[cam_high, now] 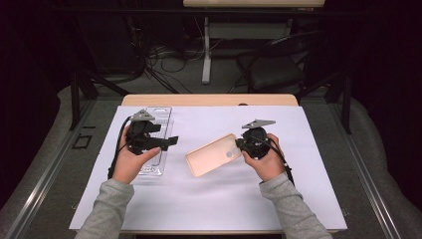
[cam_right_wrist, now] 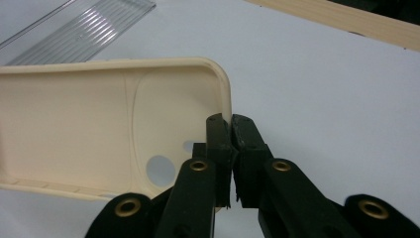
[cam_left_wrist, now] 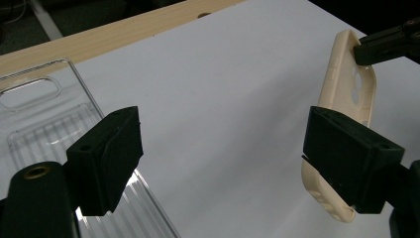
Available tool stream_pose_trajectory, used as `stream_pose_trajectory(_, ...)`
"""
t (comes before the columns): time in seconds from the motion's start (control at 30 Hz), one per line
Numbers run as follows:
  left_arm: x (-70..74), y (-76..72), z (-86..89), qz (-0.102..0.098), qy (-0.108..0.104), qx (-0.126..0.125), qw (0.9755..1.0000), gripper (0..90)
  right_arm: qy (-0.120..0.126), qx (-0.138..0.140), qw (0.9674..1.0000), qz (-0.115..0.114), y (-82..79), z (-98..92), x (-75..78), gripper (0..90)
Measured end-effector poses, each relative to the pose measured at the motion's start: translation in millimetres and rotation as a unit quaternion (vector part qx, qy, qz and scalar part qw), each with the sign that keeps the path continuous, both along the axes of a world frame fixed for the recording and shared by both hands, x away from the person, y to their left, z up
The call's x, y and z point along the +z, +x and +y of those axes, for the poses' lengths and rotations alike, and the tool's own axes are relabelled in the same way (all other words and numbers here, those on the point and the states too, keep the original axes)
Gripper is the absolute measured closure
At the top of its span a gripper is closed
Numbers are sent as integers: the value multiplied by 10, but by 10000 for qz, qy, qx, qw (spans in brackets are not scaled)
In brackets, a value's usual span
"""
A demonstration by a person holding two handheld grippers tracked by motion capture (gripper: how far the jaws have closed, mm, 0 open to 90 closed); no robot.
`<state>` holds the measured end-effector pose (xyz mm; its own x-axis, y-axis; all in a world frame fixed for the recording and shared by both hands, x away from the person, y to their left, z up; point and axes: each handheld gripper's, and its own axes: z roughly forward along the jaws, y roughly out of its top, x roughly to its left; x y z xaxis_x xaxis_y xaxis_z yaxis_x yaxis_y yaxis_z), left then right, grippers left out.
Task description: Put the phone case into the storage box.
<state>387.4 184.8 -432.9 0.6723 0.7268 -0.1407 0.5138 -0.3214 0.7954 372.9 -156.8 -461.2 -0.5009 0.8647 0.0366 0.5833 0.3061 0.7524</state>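
My right fingers [cam_right_wrist: 232, 148] are pinched tight on the rim of the case [cam_right_wrist: 99, 124], at its camera-hole end, gripping the wall edge. My right gripper [cam_high: 240, 144] holds that end; the case, beige, open side up, runs from it toward my left hand, tilted across the white sheet [cam_high: 219, 189]. My left fingers [cam_left_wrist: 106, 158] are spread wide, nothing between them. My left gripper [cam_high: 174, 141] hovers over the clear tray [cam_high: 158, 142], which lies flat left of the case, well apart from it. From the left gripper view the case [cam_left_wrist: 346, 94] sits beyond my far finger. The sheet covers the desk [cam_high: 209, 99].
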Motion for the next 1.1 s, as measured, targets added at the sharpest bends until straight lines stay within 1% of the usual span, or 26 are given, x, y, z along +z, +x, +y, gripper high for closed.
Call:
stream_pose_trajectory(0.07,4,-8,-5,-3,-32,-30,10000,153,-31,28,10000,-78,-17,12,-5,873)
stream_pose_trajectory(0.13,4,-16,-13,-18,-42,-76,10000,155,-136,55,9998,-161,-41,30,-9,873)
stream_pose_trajectory(0.27,6,-38,-39,-50,-75,-144,9999,161,-257,89,9991,-332,-85,66,-16,873)
stream_pose_trajectory(0.43,17,-56,-50,-13,-158,-180,9997,166,-317,150,9982,-495,-129,93,-3,873)
stream_pose_trajectory(0.6,26,-75,-70,-33,-210,-218,9995,166,-337,215,9969,-684,-183,114,17,873)
stream_pose_trajectory(0.7,22,-90,-103,-4,-222,-249,9994,166,-366,258,9962,-740,-203,118,21,873)
stream_pose_trajectory(0.77,15,-98,-131,29,-191,-349,9992,167,-380,281,9961,-749,-213,125,17,873)
stream_pose_trajectory(0.87,-6,-117,-193,82,-138,-470,9988,198,-445,314,9954,-792,-227,143,9,873)
stream_pose_trajectory(0.93,-23,-127,-232,163,-182,-579,9980,229,-441,331,9953,-796,-241,160,10,873)
stream_pose_trajectory(1.1,-58,-142,-304,248,-177,-759,9967,276,-473,404,9944,-849,-273,194,11,873)
